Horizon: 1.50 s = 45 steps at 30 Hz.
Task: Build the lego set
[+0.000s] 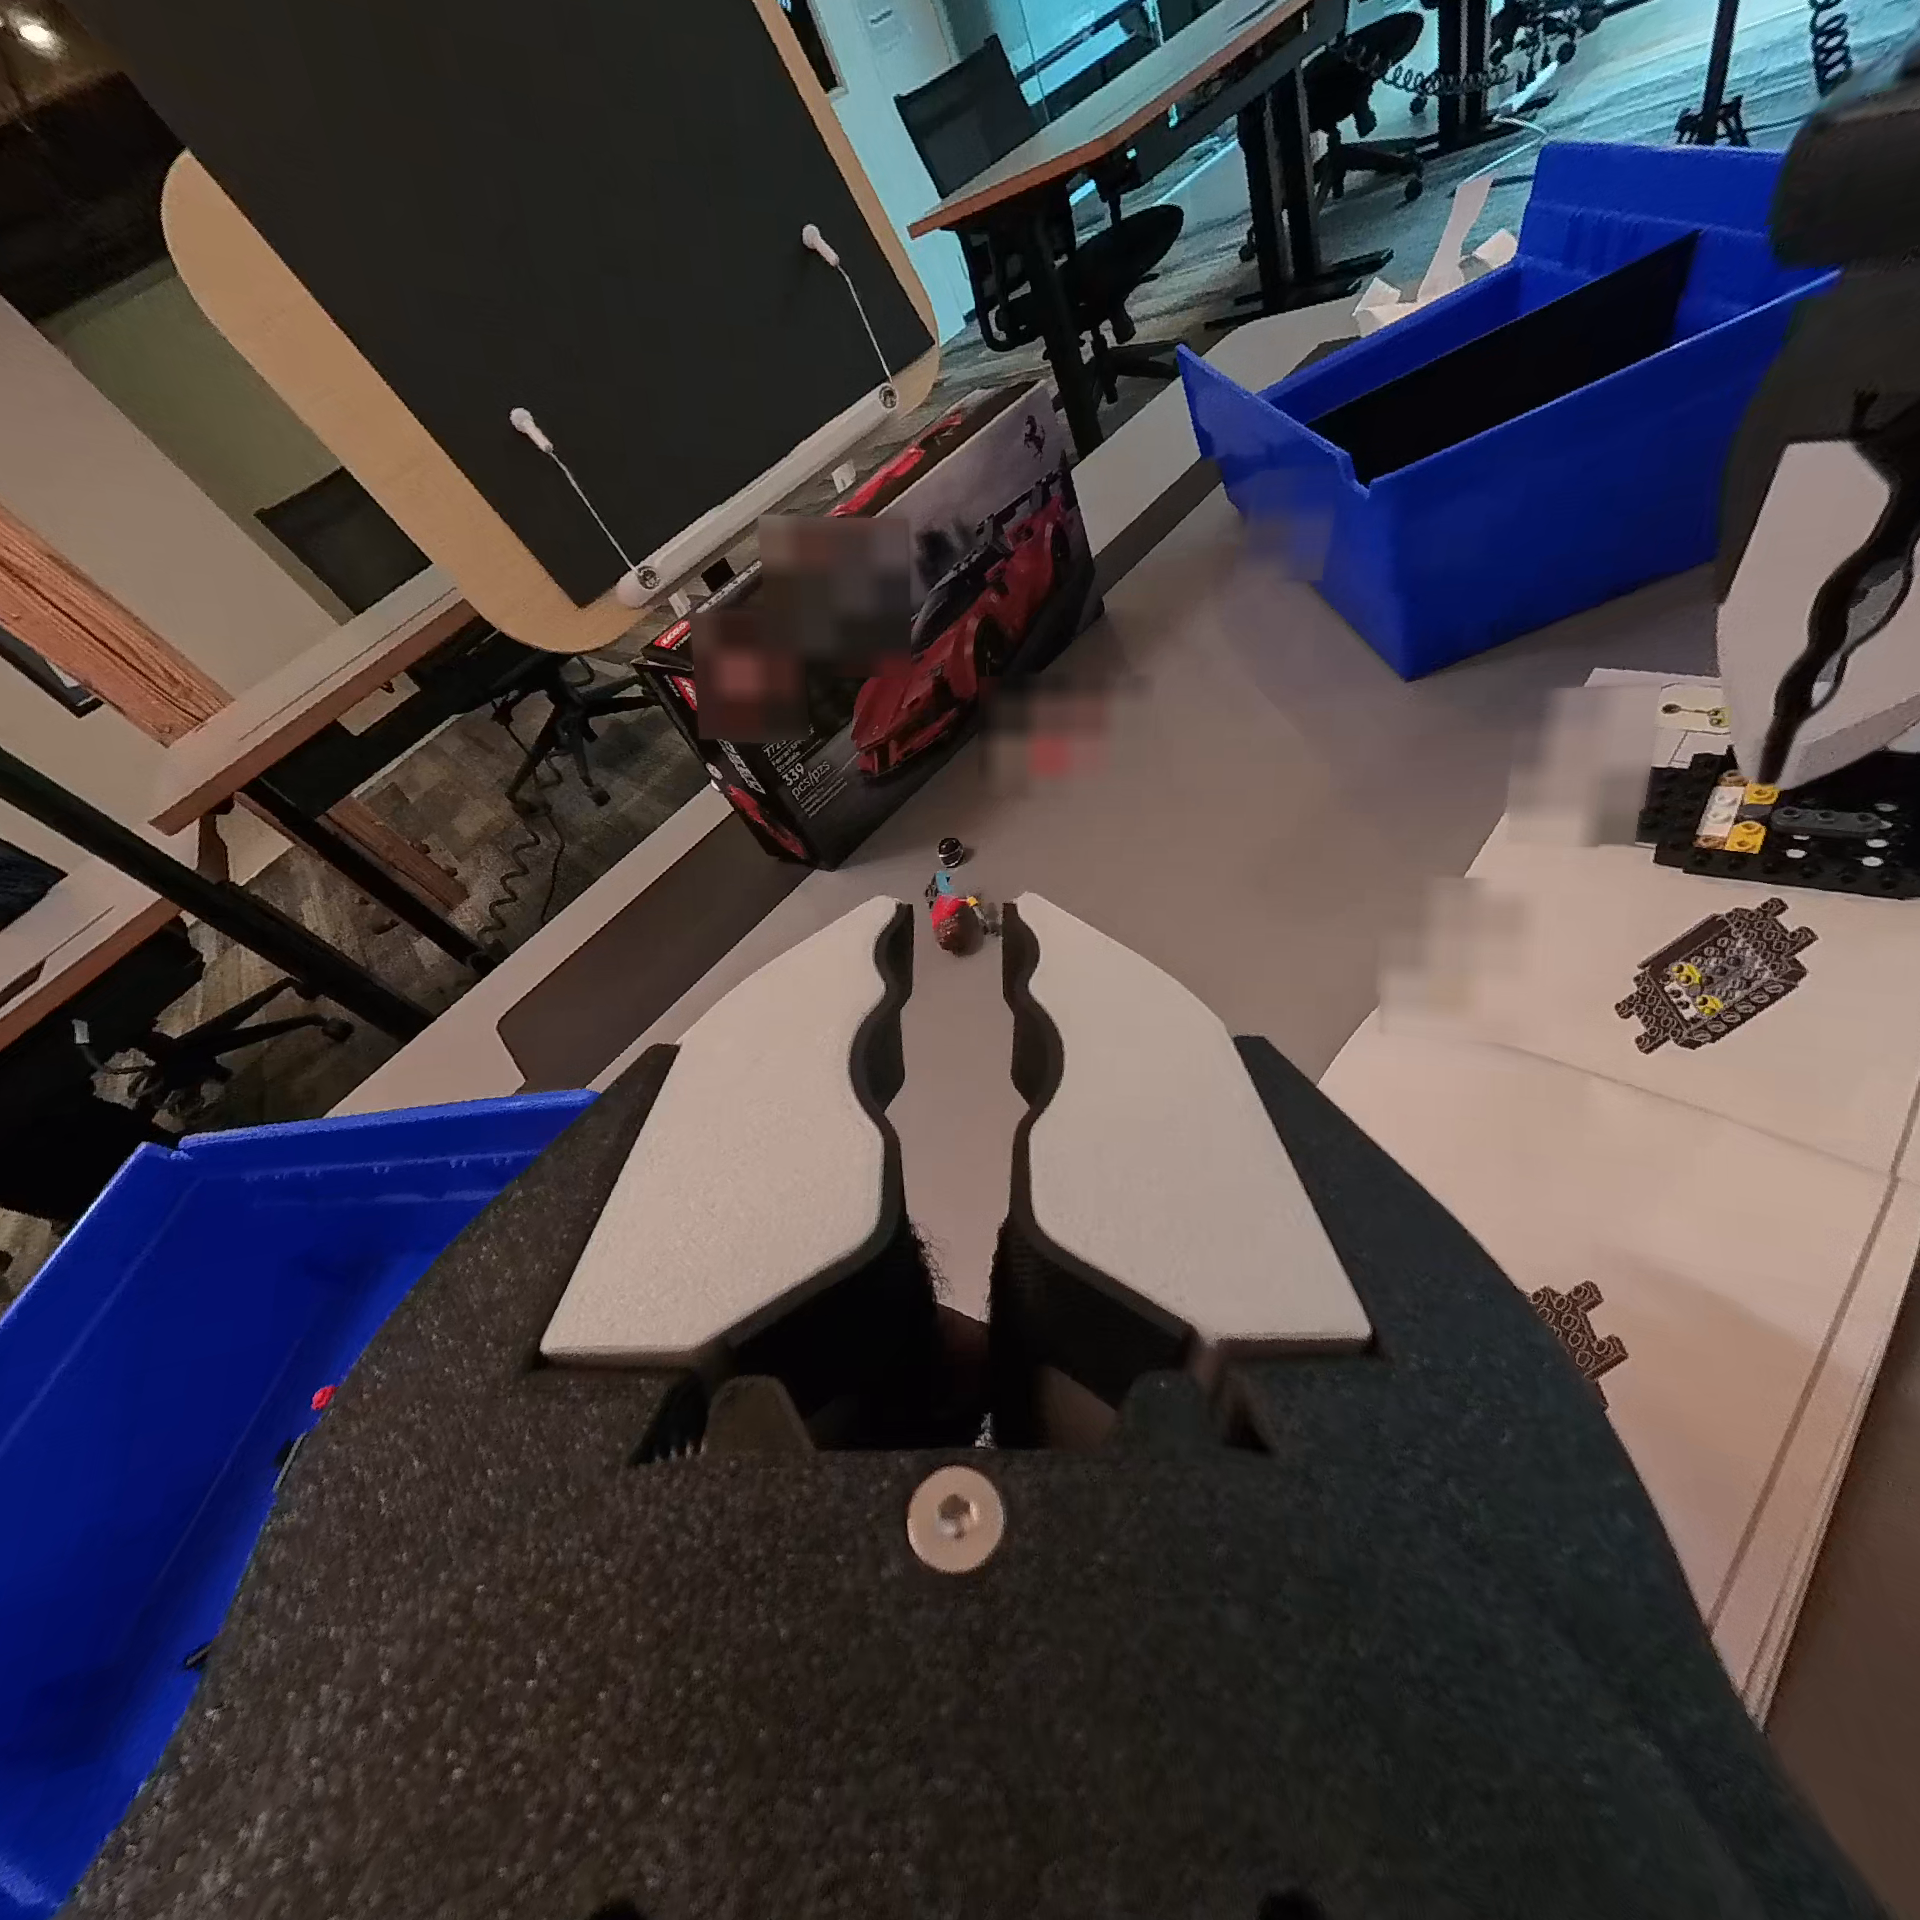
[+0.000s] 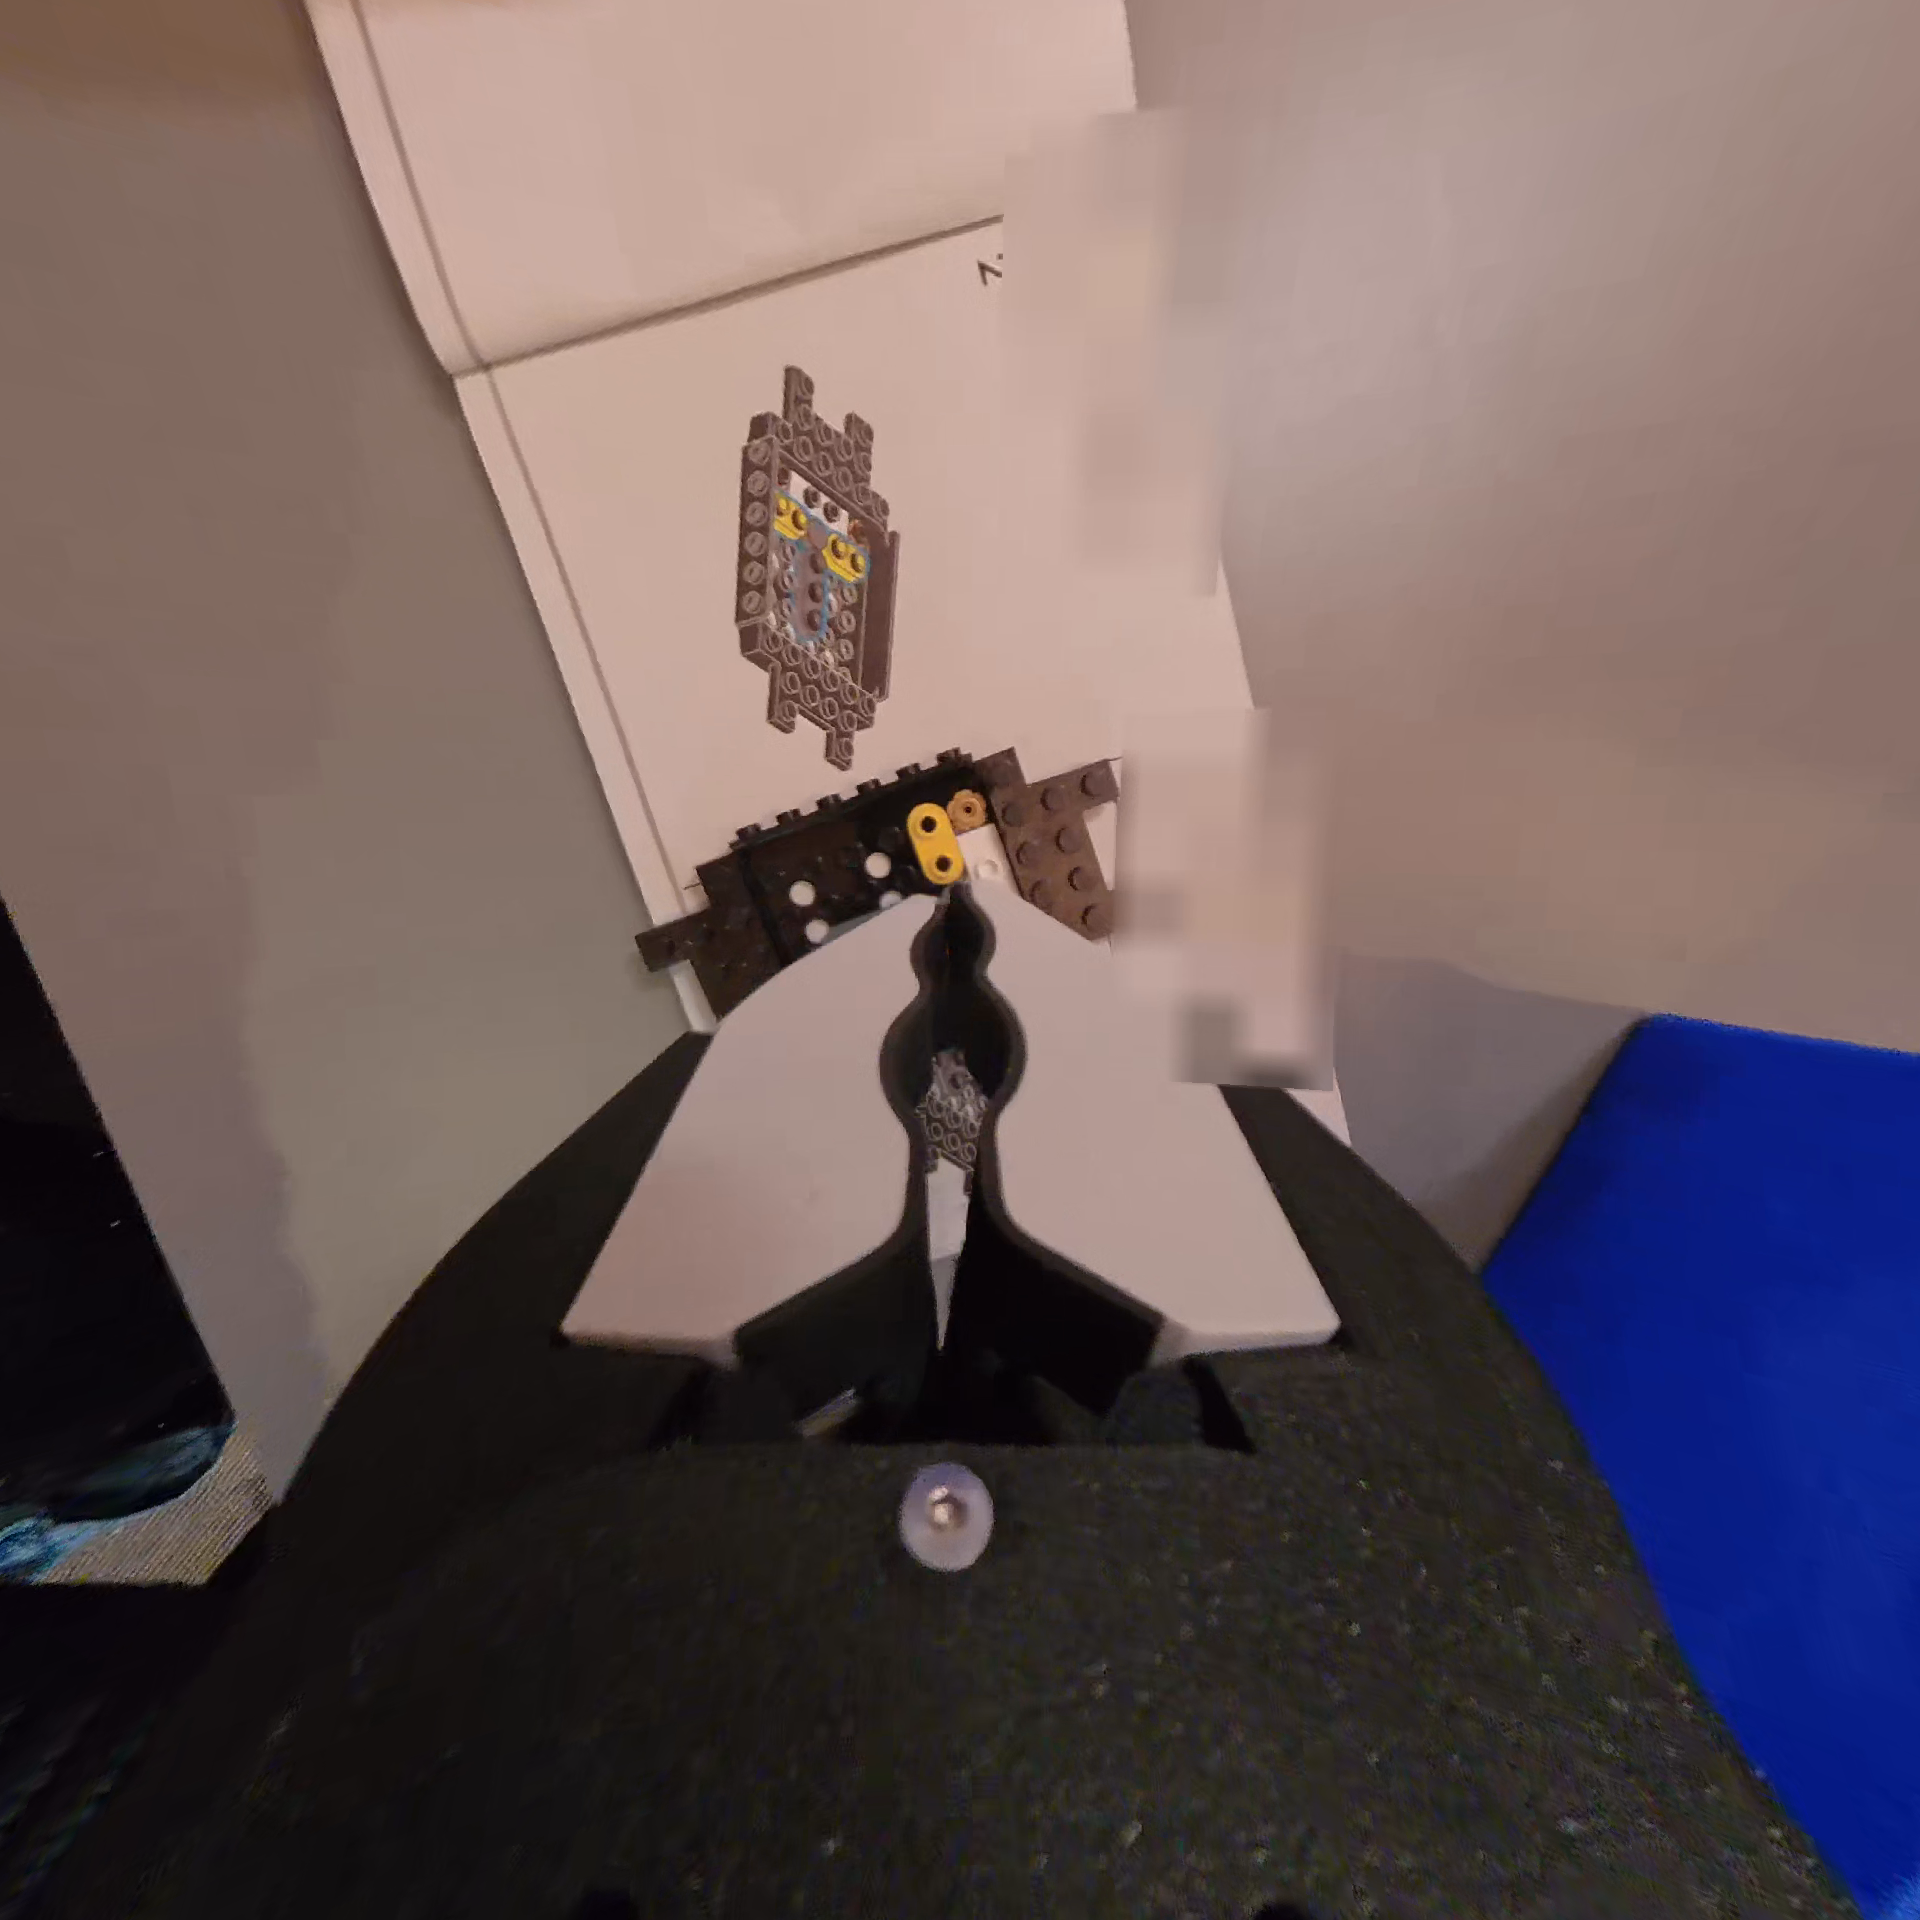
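Observation:
My left gripper [image 1: 958, 904] is open above the grey table. A small toy figure [image 1: 951, 923] with a red torso lies on the table just past its fingertips, and neither pad touches it. A small black helmet piece [image 1: 951, 854] lies a little beyond it. My right gripper [image 2: 954, 902] is shut, with its tips together at the edge of a black brick assembly [image 2: 831, 883], right beside a yellow two-hole piece [image 2: 933, 842]. In the left wrist view the right gripper [image 1: 1756, 774] points down onto that assembly [image 1: 1808, 842]. I see nothing between its pads.
The assembly sits on a white instruction booklet [image 2: 935, 416], which also shows in the left wrist view [image 1: 1558, 1143]. A toy car box [image 1: 904, 644] stands behind the figure. A blue bin [image 1: 1507, 499] stands at the back right and another [image 1: 156, 1403] at the near left. The gap from one gripper's tips to the other's is roughly 25 cm.

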### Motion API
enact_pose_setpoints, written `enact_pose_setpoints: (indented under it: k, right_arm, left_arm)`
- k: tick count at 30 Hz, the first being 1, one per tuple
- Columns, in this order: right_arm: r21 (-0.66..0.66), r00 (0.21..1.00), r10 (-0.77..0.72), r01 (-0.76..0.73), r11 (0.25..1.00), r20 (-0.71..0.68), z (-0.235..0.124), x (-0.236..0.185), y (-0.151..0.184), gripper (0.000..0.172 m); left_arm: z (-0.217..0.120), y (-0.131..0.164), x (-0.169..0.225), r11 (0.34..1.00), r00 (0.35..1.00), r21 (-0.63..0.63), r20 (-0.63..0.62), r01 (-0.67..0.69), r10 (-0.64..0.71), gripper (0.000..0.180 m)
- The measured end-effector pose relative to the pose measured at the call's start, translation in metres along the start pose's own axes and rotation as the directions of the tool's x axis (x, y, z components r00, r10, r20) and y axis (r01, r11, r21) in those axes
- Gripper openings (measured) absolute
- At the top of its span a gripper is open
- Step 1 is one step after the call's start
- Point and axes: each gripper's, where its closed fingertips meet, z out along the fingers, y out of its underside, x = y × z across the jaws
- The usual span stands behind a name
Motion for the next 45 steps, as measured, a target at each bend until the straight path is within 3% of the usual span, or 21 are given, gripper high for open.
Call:
enact_pose_setpoints:
  k: [10,19,24,30,33,36,45]
  right_arm:
    - [-0.137,0.998,0.022,-0.014,0.990,0.054,0.011,0.000,0.007,0.000]
    - [-0.349,1.000,-0.027,0.026,0.937,0.002,0.012,0.001,0.008,0.000]
    - [-0.384,1.000,-0.005,-0.005,0.923,-0.024,0.012,0.001,0.009,0.000]
    - [-0.364,0.995,-0.008,-0.030,0.931,-0.100,0.012,0.001,0.009,0.000]
    - [-0.351,0.997,-0.041,0.017,0.936,-0.060,0.012,0.002,0.009,0.000]
    - [-0.305,1.000,0.030,-0.029,0.952,-0.002,0.007,0.000,0.008,0.000]
    - [-0.208,0.998,-0.054,0.048,0.977,-0.026,0.000,0.001,0.001,0.000]
  left_arm:
    - [0.000,0.002,-0.001,1.000,1.000,-0.005,0.002,-0.009,0.009,0.016]
    - [-0.002,0.000,-0.003,1.000,1.000,0.004,0.010,-0.007,0.007,0.015]
    - [-0.004,-0.003,-0.003,1.000,1.000,0.016,0.012,-0.008,0.008,0.015]
    - [-0.004,-0.005,-0.002,1.000,1.000,0.029,0.001,0.007,-0.007,0.015]
    - [-0.007,-0.013,-0.001,0.999,1.000,0.038,0.012,-0.020,0.019,0.015]
    - [-0.010,-0.019,0.001,0.998,0.999,0.047,0.018,-0.041,0.040,0.015]
    - [-0.009,-0.016,-0.001,0.998,0.999,0.037,0.022,-0.042,0.041,0.015]
